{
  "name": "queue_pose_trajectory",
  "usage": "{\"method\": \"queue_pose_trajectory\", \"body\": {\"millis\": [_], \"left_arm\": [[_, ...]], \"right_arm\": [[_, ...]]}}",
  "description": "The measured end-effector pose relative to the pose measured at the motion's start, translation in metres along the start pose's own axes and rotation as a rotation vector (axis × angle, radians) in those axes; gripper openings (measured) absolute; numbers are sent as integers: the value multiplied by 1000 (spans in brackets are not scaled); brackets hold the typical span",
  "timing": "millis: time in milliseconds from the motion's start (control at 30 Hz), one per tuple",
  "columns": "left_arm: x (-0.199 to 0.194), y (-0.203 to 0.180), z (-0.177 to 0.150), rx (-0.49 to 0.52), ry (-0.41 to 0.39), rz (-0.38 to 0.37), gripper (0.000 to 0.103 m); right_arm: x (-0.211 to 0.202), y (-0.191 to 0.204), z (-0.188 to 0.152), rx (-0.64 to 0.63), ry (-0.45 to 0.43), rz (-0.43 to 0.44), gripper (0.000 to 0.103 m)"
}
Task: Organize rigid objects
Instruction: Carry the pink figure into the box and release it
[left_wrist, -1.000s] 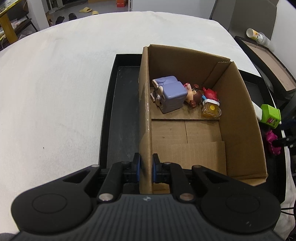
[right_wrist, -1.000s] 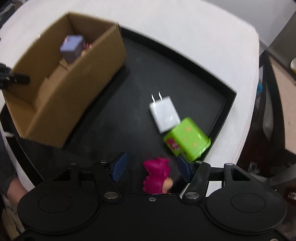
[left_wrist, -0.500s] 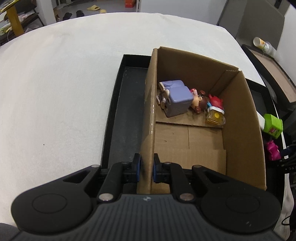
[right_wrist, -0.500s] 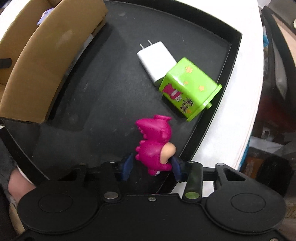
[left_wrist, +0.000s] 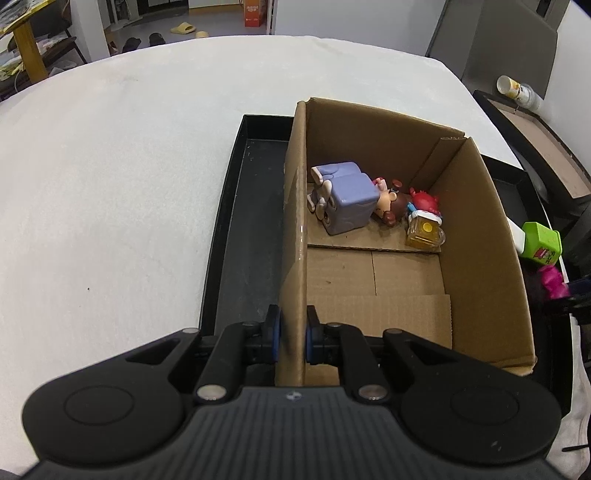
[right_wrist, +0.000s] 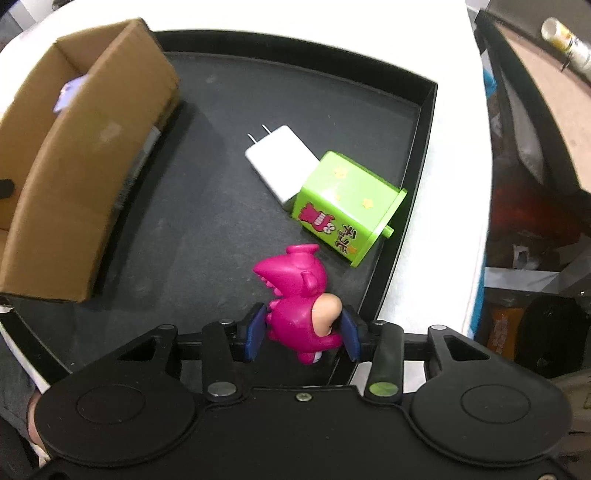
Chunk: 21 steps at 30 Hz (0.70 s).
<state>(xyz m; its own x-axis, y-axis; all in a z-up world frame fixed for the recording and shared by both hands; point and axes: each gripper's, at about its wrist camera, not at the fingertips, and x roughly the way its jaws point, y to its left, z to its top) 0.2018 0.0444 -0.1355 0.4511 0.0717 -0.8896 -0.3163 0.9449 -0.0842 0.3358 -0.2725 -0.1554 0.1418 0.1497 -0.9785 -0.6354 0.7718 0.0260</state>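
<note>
My left gripper (left_wrist: 293, 334) is shut on the near left wall of the cardboard box (left_wrist: 295, 229), which stands on a black tray (left_wrist: 243, 229). Inside the box lie a purple cube figure (left_wrist: 345, 203), a small brown-haired figure (left_wrist: 389, 205) and a red-topped yellow toy (left_wrist: 424, 227). My right gripper (right_wrist: 301, 334) is shut on a magenta dinosaur toy (right_wrist: 295, 295) over the tray (right_wrist: 207, 229). A green toy box (right_wrist: 345, 212) and a white charger (right_wrist: 280, 164) lie on the tray beyond it. The box (right_wrist: 74, 177) is at left.
The tray sits on a white table (left_wrist: 110, 184). The tray's right rim (right_wrist: 417, 166) runs close beside the green toy box. A dark side table with a cup (left_wrist: 515, 90) stands to the right. The magenta toy (left_wrist: 552, 280) shows right of the box.
My right gripper has closed on the magenta dinosaur toy and raised it a little from the tray. My left gripper has kept its hold on the box wall.
</note>
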Motion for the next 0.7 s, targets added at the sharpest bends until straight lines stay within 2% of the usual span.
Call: {"method": "queue_pose_trajectory", "body": {"millis": [200, 300, 700], "left_arm": [[-1, -1, -2, -8, -7, 0, 12], [-2, -7, -6, 19, -21, 12, 11], [0, -2, -7, -16, -15, -5, 11]], "right_arm": [[-45, 22, 1, -74, -60, -7, 43], [-64, 36, 7, -121, -86, -14, 43], [-103, 92, 42, -276, -202, -9, 43]]}}
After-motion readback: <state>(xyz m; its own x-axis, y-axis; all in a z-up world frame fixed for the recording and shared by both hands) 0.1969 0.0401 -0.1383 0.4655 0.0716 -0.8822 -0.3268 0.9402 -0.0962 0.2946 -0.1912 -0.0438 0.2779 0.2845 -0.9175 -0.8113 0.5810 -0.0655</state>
